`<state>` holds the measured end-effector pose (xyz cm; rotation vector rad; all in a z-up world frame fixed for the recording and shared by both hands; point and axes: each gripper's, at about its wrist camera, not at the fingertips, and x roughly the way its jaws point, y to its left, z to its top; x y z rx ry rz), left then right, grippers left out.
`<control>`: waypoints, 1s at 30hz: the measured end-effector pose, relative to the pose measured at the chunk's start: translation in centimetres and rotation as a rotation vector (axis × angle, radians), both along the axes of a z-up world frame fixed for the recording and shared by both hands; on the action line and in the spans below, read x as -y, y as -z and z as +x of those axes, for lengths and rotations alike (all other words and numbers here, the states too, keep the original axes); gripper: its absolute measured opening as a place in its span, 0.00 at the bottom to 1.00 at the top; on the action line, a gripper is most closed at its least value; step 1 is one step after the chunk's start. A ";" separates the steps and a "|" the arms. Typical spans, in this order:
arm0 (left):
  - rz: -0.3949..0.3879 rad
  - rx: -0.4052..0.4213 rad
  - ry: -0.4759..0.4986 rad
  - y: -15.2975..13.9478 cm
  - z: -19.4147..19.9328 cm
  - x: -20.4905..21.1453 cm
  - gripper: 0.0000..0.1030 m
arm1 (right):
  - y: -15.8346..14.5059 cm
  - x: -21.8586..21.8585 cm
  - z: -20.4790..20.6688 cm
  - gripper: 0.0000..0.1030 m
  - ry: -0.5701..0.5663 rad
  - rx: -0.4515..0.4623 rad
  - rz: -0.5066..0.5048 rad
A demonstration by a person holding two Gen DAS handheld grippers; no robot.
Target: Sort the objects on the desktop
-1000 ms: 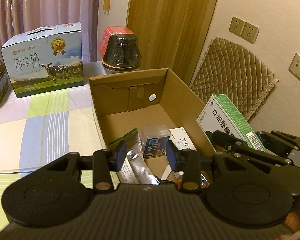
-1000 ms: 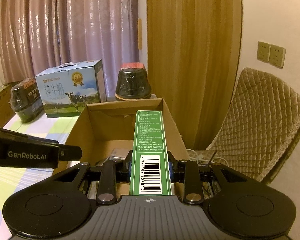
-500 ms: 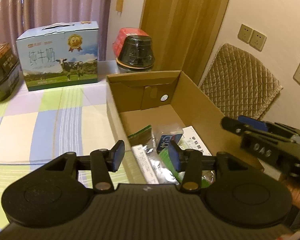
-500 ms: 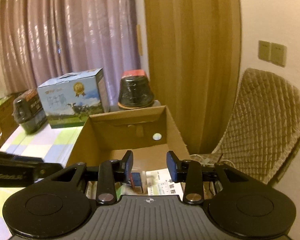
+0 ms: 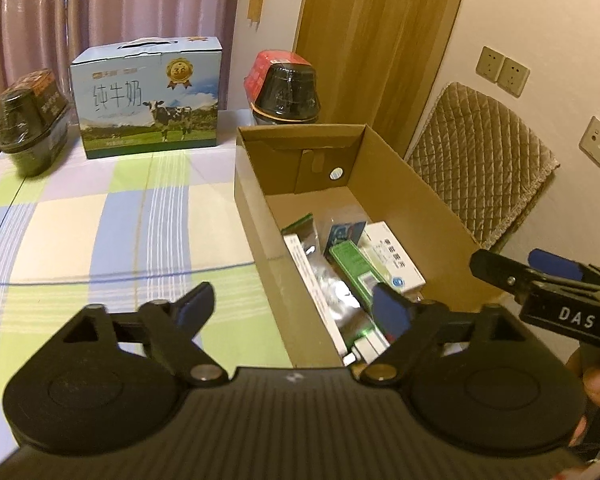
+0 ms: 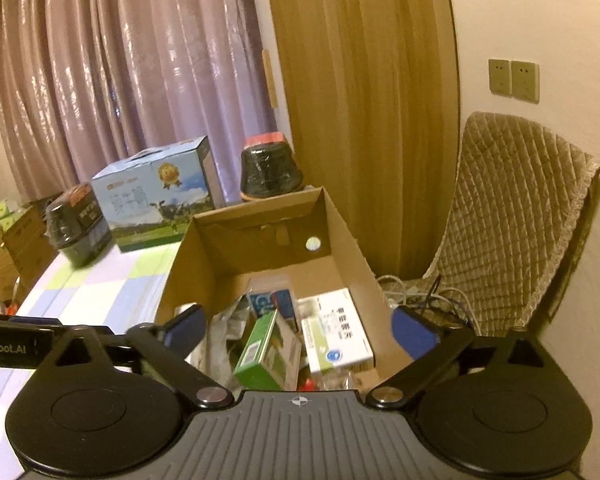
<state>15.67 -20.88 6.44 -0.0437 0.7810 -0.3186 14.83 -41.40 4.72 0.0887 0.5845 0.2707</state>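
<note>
Both grippers, the left gripper (image 5: 300, 312) and the right gripper (image 6: 300, 330), are spread wide and empty, while the green box (image 6: 266, 350) leans inside the cardboard box (image 6: 344, 236), probably light and stiff, best pinched across its narrow sides.

Dim warm indoor light, strong fisheye bending at edges, slight softness throughout.

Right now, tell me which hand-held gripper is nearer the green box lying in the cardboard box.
Right. The right hand-held gripper hangs open directly over the green box; the left hand-held gripper straddles the cardboard box's left wall.
</note>
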 end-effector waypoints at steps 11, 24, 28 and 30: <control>0.001 -0.048 -0.096 -0.9 -5.8 -1.2 0.99 | -2.3 1.4 -5.0 0.98 0.000 -0.086 -0.013; -0.020 -0.019 -0.076 -3.5 -11.3 -1.6 0.99 | -3.9 0.4 -9.7 0.98 -0.038 -0.138 -0.077; -0.012 -0.014 -0.067 -3.8 -12.3 -1.6 0.99 | -5.1 -0.3 -10.4 0.98 -0.060 -0.137 -0.104; 0.000 -0.017 -0.085 -3.9 -12.6 -1.6 0.99 | -5.5 -0.4 -10.8 0.98 -0.062 -0.135 -0.109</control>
